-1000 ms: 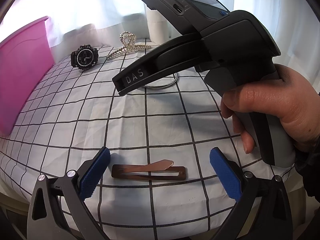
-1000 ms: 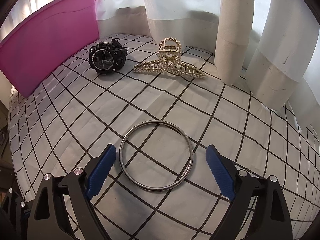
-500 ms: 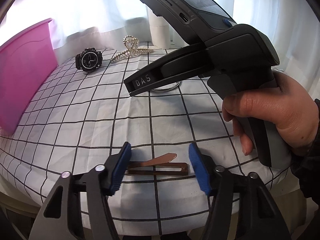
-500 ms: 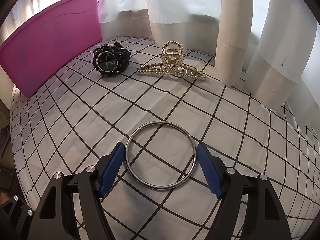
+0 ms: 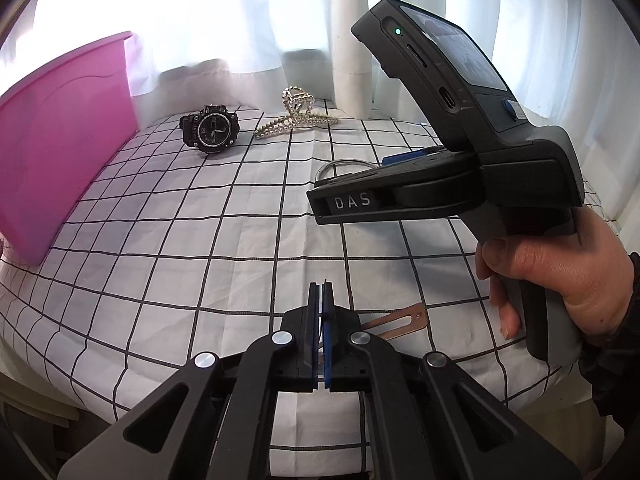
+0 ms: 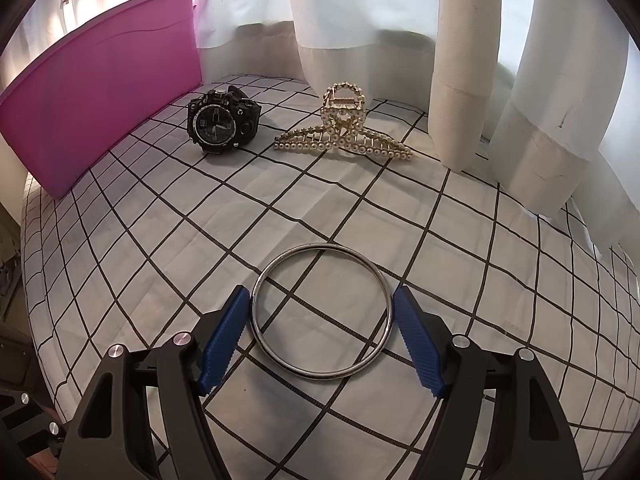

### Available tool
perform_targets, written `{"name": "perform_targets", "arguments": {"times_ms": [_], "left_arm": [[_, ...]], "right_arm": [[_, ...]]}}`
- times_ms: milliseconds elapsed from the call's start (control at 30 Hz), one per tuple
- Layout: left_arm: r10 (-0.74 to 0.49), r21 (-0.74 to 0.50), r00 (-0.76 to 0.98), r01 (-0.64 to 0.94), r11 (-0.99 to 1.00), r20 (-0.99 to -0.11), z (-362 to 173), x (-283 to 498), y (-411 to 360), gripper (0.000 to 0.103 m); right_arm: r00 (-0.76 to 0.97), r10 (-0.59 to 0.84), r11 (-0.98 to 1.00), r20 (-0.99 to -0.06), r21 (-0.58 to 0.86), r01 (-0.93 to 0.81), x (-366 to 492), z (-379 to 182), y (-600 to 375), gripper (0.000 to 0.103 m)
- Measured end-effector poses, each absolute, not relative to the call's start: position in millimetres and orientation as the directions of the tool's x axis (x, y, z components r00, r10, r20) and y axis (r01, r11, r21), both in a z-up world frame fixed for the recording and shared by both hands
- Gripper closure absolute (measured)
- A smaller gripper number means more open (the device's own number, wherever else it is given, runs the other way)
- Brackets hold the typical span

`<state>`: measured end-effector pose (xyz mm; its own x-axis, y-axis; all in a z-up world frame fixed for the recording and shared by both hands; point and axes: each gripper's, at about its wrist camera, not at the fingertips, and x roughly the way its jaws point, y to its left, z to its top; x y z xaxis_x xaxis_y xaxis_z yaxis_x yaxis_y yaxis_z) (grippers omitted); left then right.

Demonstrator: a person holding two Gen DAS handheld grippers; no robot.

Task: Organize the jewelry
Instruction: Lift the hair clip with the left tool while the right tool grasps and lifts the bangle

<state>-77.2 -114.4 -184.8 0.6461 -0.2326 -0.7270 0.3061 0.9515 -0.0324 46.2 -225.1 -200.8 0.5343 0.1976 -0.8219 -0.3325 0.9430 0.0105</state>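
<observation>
two jaws sets | left gripper (image 5: 321, 312) clamped on copper clip (image 5: 400, 320) | right gripper (image 6: 320, 316) spread around silver bangle (image 6: 322, 311)

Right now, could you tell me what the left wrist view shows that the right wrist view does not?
Only the left wrist view shows the left gripper shut on the copper hair clip, plus the hand holding the right gripper's body.

Only the right wrist view shows the right gripper open around the whole silver bangle.

Both show the black watch, pearl claw clip, pink bin, checked cloth and curtains.
</observation>
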Motion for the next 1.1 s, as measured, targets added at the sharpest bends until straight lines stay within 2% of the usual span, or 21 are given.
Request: {"name": "perform_targets", "arguments": {"times_ms": [467, 1100], "left_arm": [[-0.193, -0.003, 0.696, 0.264, 0.965, -0.691, -158, -69, -90, 0.102], [-0.192, 0.024, 0.774, 0.258, 0.966, -0.604, -103, -48, -49, 0.102]], "right_arm": [[0.553, 0.219, 0.948, -0.804, 0.041, -0.316, 43, -189, -223, 0.032], [0.619, 0.202, 0.958, -0.759, 0.020, -0.287, 47, -128, -195, 0.032]]}}
